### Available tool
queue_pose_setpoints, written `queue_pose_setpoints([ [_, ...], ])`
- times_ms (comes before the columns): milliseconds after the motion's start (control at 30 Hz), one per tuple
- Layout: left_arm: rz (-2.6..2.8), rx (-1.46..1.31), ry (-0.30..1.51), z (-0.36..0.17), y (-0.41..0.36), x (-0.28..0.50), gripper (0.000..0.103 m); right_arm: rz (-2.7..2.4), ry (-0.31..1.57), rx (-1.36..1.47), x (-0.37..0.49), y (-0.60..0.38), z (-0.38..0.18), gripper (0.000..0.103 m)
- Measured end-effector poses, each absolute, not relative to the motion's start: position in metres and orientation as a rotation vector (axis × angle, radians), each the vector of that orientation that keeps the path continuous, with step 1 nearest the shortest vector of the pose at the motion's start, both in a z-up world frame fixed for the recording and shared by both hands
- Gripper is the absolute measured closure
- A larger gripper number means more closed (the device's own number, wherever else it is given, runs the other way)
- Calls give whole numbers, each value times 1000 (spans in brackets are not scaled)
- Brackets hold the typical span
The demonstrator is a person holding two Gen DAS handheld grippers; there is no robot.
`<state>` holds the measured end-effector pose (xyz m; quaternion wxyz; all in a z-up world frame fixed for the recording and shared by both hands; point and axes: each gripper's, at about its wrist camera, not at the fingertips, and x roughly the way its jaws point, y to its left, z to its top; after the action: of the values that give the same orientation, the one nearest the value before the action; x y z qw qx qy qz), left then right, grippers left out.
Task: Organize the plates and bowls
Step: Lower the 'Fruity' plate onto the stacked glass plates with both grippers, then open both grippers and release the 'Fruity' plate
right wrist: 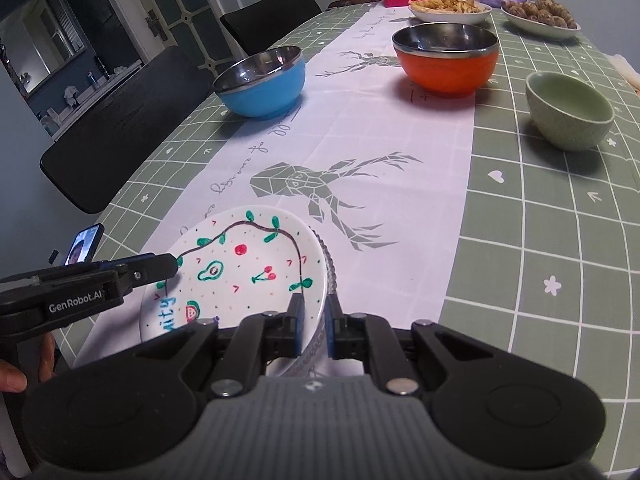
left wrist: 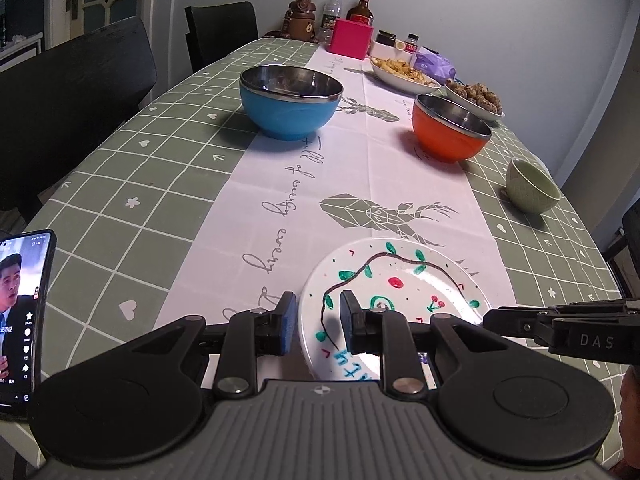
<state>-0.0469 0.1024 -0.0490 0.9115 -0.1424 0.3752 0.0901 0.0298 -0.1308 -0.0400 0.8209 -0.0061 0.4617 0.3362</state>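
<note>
A: Quickly, layout? Green checked tablecloth [right wrist: 560, 240]; blue steel-lined bowl [right wrist: 260, 84], orange steel-lined bowl [right wrist: 446, 60] far off.

B: White hand-painted plate [right wrist: 240, 264] at near edge. Right gripper [right wrist: 315, 326] pinches its rim; left gripper [left wrist: 318, 326] straddles opposite rim, jaws slightly spread.

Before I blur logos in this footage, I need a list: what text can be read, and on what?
"GenRobot.AI": side of the left gripper, seen from the right wrist.
"DAS": side of the right gripper; the rest is cut off.
"full of" and "every": cursive on the table runner; the other words are unclear.
"ity": blue letters on the painted plate; the start is hidden.
Phone screen text and bottle labels: too small.
</note>
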Motion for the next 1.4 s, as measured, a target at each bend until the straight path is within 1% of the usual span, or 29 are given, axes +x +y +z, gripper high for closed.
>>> queue_pose_setpoints([
  [33, 186, -300, 769, -48, 103, -48, 70, 718, 983, -1, 30, -132, -39, 91],
  [67, 182, -310, 768, -48, 104, -48, 62, 714, 981, 11, 30, -133, -38, 90],
  [100, 180, -322, 771, -48, 105, -48, 57, 710, 979, 18, 31, -134, -37, 84],
  [133, 177, -340, 776, -49, 106, -47, 57, 707, 978, 25, 31, -135, -36, 70],
  [167, 175, -358, 786, -50, 108, -46, 57, 701, 978, 30, 32, -136, -36, 67],
  [200, 174, -375, 797, -52, 110, -45, 57, 696, 982, 32, 32, -136, -37, 66],
  [333, 166, -497, 857, -62, 121, -43, 57, 702, 1055, 84, 37, -138, -47, 65],
  [433, 150, -580, 869, -67, 127, -45, 56, 702, 1123, 151, 41, -142, -56, 65],
  [633, 130, -567, 874, -68, 123, -43, 57, 727, 1185, 258, 43, -143, -63, 65],
  [900, 174, -475, 880, -61, 114, -36, 56, 733, 1144, 175, 39, -130, -59, 65],
  [1167, 185, -521, 873, -61, 122, -37, 57, 754, 1156, 194, 42, -133, -61, 64],
  [1200, 188, -539, 863, -60, 124, -38, 55, 757, 1157, 198, 42, -134, -61, 62],
  [1233, 192, -545, 855, -58, 127, -38, 53, 759, 1155, 204, 42, -135, -60, 58],
  [1300, 201, -553, 838, -54, 132, -38, 48, 753, 1145, 205, 42, -137, -57, 57],
  [1400, 209, -570, 839, -47, 141, -34, 47, 739, 1117, 206, 45, -139, -50, 57],
])
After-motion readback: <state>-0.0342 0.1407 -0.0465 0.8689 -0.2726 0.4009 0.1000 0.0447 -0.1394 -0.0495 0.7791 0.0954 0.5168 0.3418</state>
